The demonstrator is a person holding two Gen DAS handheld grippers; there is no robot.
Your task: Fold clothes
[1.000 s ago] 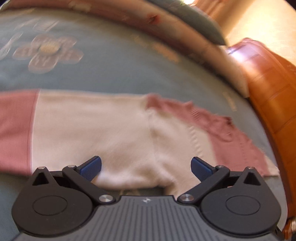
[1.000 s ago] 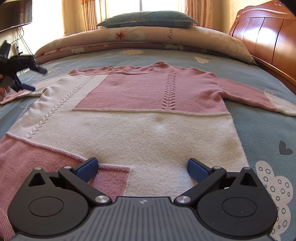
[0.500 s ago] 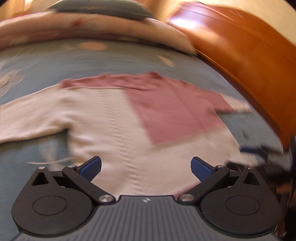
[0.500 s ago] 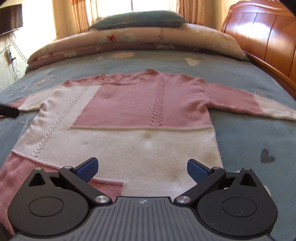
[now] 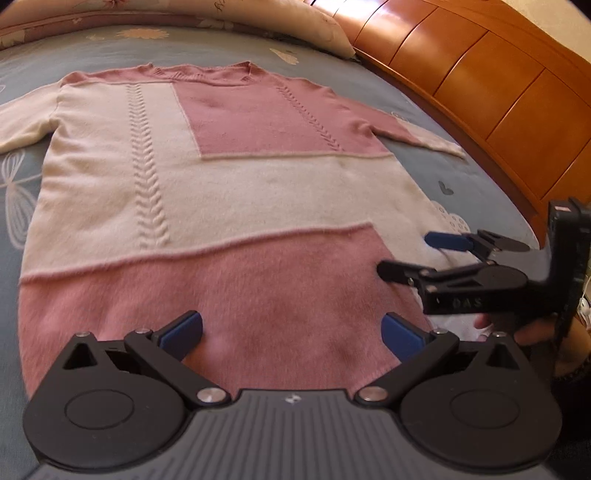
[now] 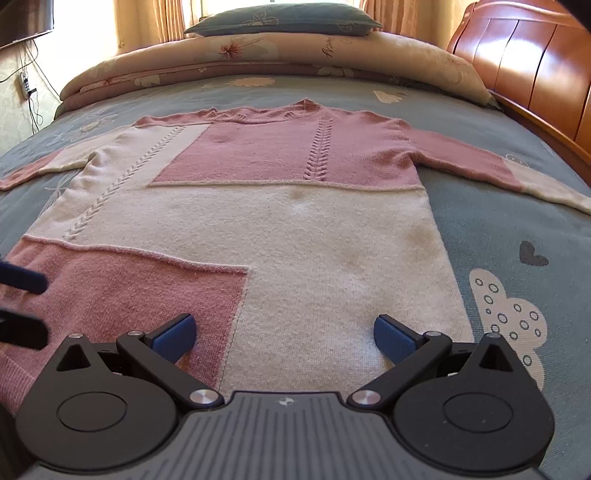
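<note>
- Left wrist view: the left tongs [image 5: 291, 332] are sitting low over the pink bottom band of the sweater [image 5: 221, 192], pointing up along it toward the neck. Their two blue fingers [image 5: 183, 330] are standing wide apart with nothing between them.
- The sweater is lying flat and spread out on the bed [image 5: 424, 158], front up, with both sleeves reaching out to the sides.
- The right tongs [image 5: 417, 254] are showing at the right edge of this view, lying on their side near the sweater's bottom right corner and pointing in toward it. Their fingers are wide apart too, holding nothing.
- A hand [image 5: 517, 330] is gripping the handle under those tongs; only the fingertips are showing.
- Right wrist view: the right tongs [image 6: 284, 336] are hovering low over the cream part of the sweater [image 6: 314, 236] by its bottom edge, fingers spread wide.
- The left tongs' fingers [image 6: 22, 280] are peeking in at the left edge, over the pink band.
- A folded quilt [image 6: 258, 55] and a pillow [image 6: 284, 22] are lying at the far end of the bed, with a wooden headboard [image 6: 524, 62] on the right.
</note>
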